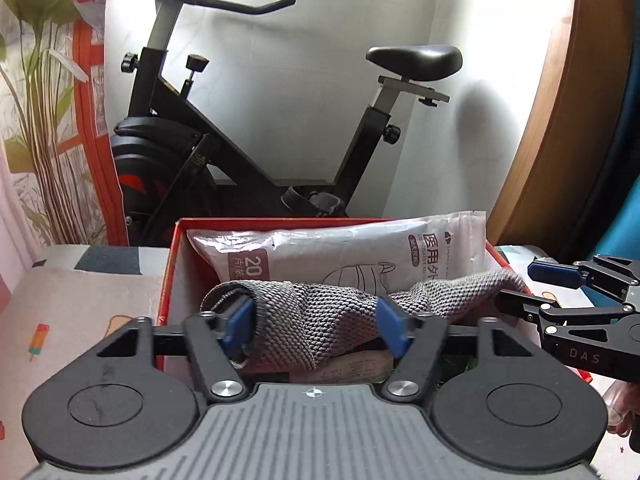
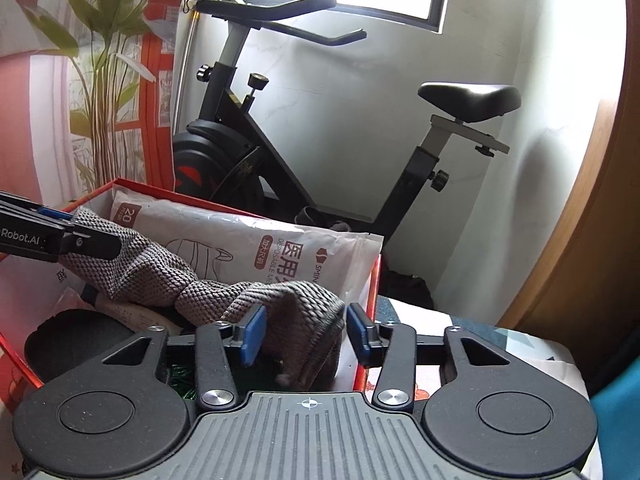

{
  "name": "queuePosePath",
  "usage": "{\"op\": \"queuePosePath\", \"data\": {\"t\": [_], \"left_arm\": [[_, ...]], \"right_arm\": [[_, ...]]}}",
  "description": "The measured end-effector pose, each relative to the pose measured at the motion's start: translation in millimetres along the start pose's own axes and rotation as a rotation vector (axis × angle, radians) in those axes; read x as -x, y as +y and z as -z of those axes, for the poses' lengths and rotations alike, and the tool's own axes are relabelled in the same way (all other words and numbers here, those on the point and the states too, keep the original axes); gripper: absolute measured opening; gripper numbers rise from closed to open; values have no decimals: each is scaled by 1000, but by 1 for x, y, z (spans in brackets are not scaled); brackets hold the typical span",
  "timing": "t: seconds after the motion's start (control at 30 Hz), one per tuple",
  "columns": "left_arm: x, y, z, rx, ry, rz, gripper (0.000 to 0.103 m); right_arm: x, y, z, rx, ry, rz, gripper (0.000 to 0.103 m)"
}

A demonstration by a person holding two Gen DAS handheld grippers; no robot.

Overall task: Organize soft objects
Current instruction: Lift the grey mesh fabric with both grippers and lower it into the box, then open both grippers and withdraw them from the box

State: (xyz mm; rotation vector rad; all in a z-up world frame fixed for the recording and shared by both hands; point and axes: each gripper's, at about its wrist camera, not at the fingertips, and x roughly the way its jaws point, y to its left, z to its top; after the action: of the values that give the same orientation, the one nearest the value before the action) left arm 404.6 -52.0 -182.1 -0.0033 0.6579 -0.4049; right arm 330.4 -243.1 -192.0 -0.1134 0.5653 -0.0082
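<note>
2 grippers are over the red box (image 1: 172,264) as I watch from my end, and both have let go of the grey knitted cloth (image 1: 316,320). My left gripper (image 1: 314,326) has its blue fingers (image 1: 236,322) spread wide, with the cloth bunched between them and brushing the left pad but not pinched. My right gripper (image 2: 306,334) is about half open; a fold of the same cloth (image 2: 296,320) sags between its fingers (image 2: 252,334), lying against the left pad and clear of the right one. No earlier picture is given, so I speak only of how they stand. The cloth drapes inside the box — stretched from one gripper across to the other — lying in front of a white plastic pack of masks (image 1: 344,248) that leans on the far wall of the box. Beneath the cloth I can make out some darker things, too hidden to name. The box sits on a patterned bed cover (image 1: 68,312); behind it stands a black exercise bike (image 1: 248,132) against a white wall, a plant-print curtain (image 1: 36,100) at left.
</note>
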Motion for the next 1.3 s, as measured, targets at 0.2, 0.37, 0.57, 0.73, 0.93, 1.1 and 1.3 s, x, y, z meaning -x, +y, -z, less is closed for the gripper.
{"op": "queuePosePath", "data": {"t": [0.2, 0.37, 0.57, 0.73, 0.93, 1.1, 1.3], "left_arm": [[41, -6, -7, -49, -90, -37, 102], [83, -10, -5, -15, -154, -57, 103], [131, -24, 10, -47, -233, -104, 103], [181, -42, 41, -48, -336, -216, 103], [229, -54, 79, -54, -404, -228, 103], [256, -52, 104, -16, -424, -209, 103], [272, -55, 133, 8, -420, -202, 103]], "right_arm": [[39, -6, -3, -46, -68, -22, 80], [81, -4, 2, -26, -170, -47, 103], [133, -2, 13, -110, -242, -81, 103], [180, 8, 35, -151, -318, -71, 103], [227, 26, 69, -161, -373, -59, 103], [250, 44, 95, -135, -398, -49, 103], [265, 61, 115, -98, -405, -42, 103]]}}
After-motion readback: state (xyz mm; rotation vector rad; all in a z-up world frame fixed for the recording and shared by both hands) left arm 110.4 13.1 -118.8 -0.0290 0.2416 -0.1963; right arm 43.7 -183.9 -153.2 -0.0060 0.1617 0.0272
